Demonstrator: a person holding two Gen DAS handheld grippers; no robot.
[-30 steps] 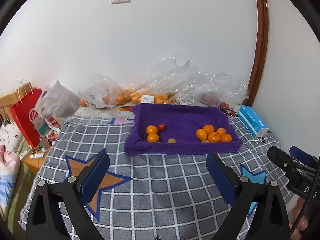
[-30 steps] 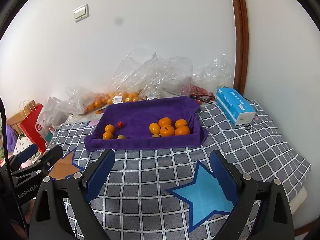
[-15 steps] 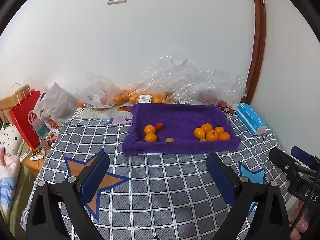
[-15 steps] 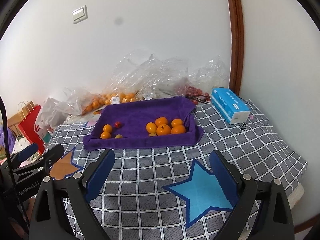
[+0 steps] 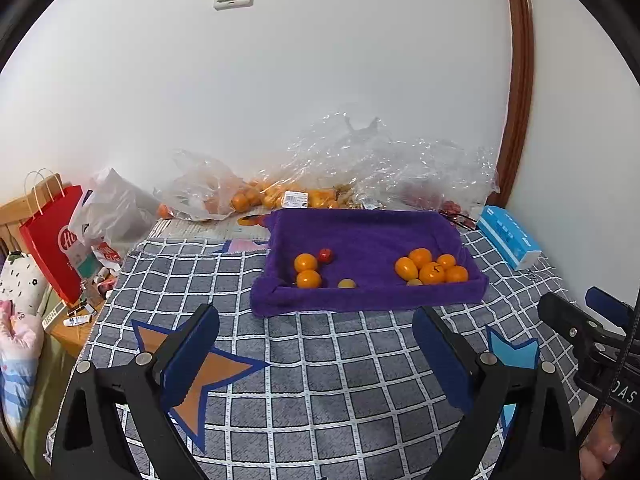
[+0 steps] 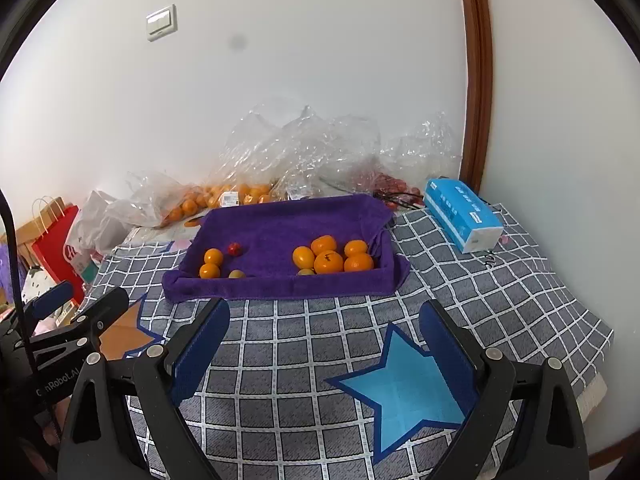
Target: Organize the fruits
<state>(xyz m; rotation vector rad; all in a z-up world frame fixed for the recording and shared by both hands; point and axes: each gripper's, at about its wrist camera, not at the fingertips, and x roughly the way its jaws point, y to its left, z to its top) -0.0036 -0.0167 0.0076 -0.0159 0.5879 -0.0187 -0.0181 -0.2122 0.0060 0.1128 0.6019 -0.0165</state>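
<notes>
Both of my grippers hang over the near part of the checked bedspread (image 6: 304, 360), well short of the fruit: the left gripper (image 5: 316, 354) and the right gripper (image 6: 325, 350) each stand wide apart with nothing between the pads. What I am to sort lies in the purple towel-lined tray (image 6: 280, 288) toward the far edge of the bedspread: a cluster of oranges (image 6: 328, 258) at its right end, two oranges (image 6: 211, 264) with a small red fruit (image 6: 235, 249) and a pale one (image 6: 237, 274) at its left. I judge the risks to be round fruit rolling off the pads, and the soft towel wall folding or snagging under a finger. More oranges sit in crinkled plastic bags (image 6: 280, 160) along the white wall, a blue tissue pack (image 6: 460, 216) near the far right corner.
</notes>
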